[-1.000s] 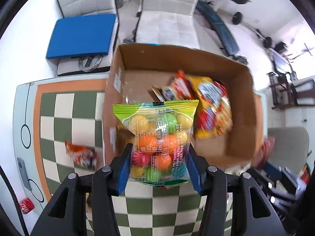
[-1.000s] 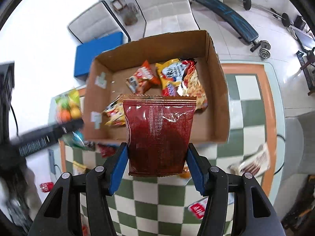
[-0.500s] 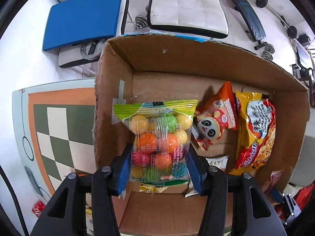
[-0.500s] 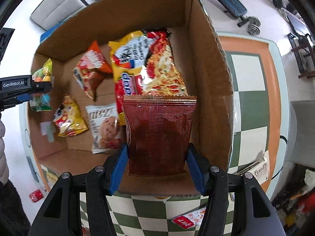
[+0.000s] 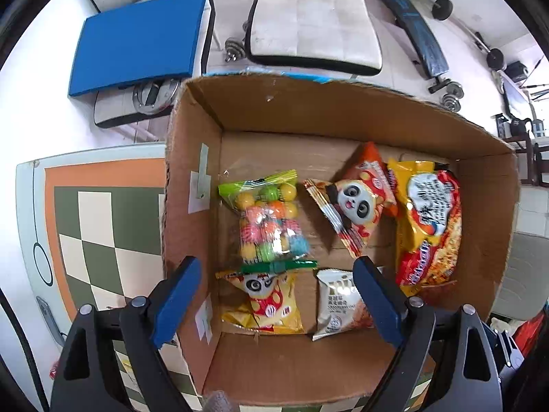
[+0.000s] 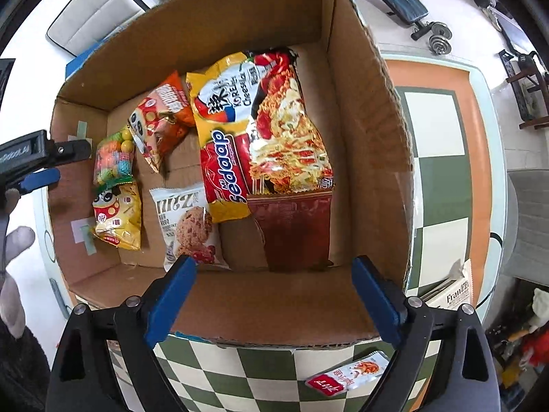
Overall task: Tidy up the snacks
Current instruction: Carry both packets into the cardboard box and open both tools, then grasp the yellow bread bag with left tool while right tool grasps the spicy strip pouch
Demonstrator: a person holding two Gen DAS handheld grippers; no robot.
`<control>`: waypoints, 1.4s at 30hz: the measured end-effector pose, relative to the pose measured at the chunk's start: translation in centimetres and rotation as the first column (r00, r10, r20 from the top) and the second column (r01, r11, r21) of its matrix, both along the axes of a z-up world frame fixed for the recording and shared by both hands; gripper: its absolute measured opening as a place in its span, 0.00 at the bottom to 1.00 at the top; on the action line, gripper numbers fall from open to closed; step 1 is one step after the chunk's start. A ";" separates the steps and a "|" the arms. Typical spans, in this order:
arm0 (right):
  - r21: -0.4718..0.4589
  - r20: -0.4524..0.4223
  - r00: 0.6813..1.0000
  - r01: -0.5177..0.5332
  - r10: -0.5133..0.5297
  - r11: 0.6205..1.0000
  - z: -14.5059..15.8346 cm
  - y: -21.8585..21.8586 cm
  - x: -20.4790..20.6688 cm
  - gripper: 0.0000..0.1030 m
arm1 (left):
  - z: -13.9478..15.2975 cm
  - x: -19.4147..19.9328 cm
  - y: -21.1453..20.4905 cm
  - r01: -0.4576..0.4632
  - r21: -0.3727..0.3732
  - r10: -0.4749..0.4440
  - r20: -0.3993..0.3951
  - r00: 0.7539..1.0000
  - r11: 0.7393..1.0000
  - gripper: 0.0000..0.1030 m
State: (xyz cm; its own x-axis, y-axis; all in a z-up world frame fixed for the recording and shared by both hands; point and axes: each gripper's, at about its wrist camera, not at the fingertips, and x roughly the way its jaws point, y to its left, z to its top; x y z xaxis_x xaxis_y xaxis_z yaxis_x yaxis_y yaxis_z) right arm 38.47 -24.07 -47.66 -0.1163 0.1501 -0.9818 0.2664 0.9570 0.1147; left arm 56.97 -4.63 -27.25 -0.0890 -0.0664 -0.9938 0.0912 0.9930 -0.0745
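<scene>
Green and white checks are covering the table (image 6: pixel 442 185), and a big cardboard box (image 5: pixel 343 116) is sitting on it. White chairs (image 5: pixel 315 17) and a blue pad (image 5: pixel 137 37) are showing on the floor past the box.

Both grippers are hanging over the box. The left gripper (image 5: pixel 274 295) is holding nothing, and its blue jaws are spread wide apart. The right gripper (image 6: pixel 271 295) is holding nothing too, with its jaws also wide apart.

Snacks are lying flat on the box floor. A clear bag of colorful candy balls (image 5: pixel 267 219) is lying near the left wall. Just below it, a yellow panda bag (image 5: pixel 264 305) is touching the candy bag's green end. An orange panda bag (image 5: pixel 357 202) is lying tilted in the middle. A white cookie pack (image 6: pixel 188 226) is lying near the front. A big noodle pack (image 6: pixel 260 127) is filling the right side. A dark red pouch (image 6: pixel 295 230) is lying in the front right part, and the noodle pack is lying over its top edge.

Outside the box, a small red and white packet (image 6: pixel 346 376) is lying on the checks, and a white Franzzi box (image 6: pixel 449 292) is sitting near the table's edge.
</scene>
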 end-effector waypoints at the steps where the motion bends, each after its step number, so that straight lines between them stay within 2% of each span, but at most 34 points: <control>1: 0.000 0.009 1.000 -0.002 0.002 1.000 0.4 0.1 -0.1 0.93 | 0.4 -0.2 -0.1 0.006 -0.002 -0.006 0.013 1.000 1.000 0.88; 4: -0.004 0.044 0.999 -0.009 0.009 1.000 1.1 0.7 -0.2 0.96 | 1.9 -1.2 -0.3 0.032 -0.048 -0.029 0.052 0.998 0.998 0.88; 6: 0.029 0.113 0.994 -0.012 0.008 1.000 2.1 1.0 -0.4 0.96 | 3.1 -2.0 -0.4 0.050 -0.075 -0.042 0.097 0.994 0.996 0.88; 10: -0.012 0.201 0.979 -0.026 0.028 1.000 4.3 1.7 -0.9 0.97 | 6.1 -4.3 0.1 0.038 -0.054 -0.025 0.230 0.973 0.998 0.88; 12: -0.034 0.237 0.971 -0.037 0.044 0.999 5.4 2.1 -1.2 0.97 | 7.0 -5.2 0.6 0.030 -0.065 -0.013 0.248 0.969 0.997 0.88; 15: -0.046 0.266 0.962 -0.049 0.060 0.998 7.0 2.3 -1.9 0.97 | 8.8 -7.1 0.9 0.024 -0.069 -0.003 0.290 0.957 0.997 0.88; 18: -0.015 0.288 0.956 -0.054 0.056 0.998 8.5 2.4 -3.0 0.97 | 10.7 -9.9 1.1 0.014 -0.072 0.012 0.339 0.941 0.997 0.88; 23: 0.047 0.302 0.953 -0.014 -0.001 0.999 10.2 2.1 -7.3 0.97 | 12.4 -16.7 2.0 -0.018 -0.051 0.037 0.406 0.913 0.999 0.88; 27: 0.058 0.259 0.965 0.033 -0.046 0.998 9.5 1.9 -12.1 0.97 | 10.2 -22.2 3.1 -0.059 -0.002 0.055 0.377 0.925 0.998 0.88; 31: 0.097 0.146 0.979 0.132 -0.145 0.986 6.2 1.1 -17.2 0.97 | 5.6 -26.3 5.3 -0.107 0.072 0.082 0.293 0.953 0.992 0.88; 33: 0.112 0.066 0.975 0.204 -0.212 0.973 3.8 0.3 -19.6 0.97 | 3.3 -27.8 7.0 -0.134 0.104 0.105 0.251 0.962 0.985 0.88; 35: 0.094 0.006 0.963 0.266 -0.268 0.959 1.7 -0.2 -21.5 0.97 | 1.4 -28.7 9.2 -0.171 0.137 0.138 0.221 0.966 0.976 0.88; 38: 0.079 -0.068 0.941 0.335 -0.330 0.939 -1.0 -0.7 -23.0 0.97 | -0.1 -28.1 13.1 -0.216 0.195 0.176 0.203 0.963 0.957 0.88; 42: 0.053 -0.085 0.940 0.335 -0.330 0.941 -2.7 0.8 -23.2 0.97 | -1.5 -27.3 18.4 -0.253 0.244 0.215 0.172 0.961 0.936 0.88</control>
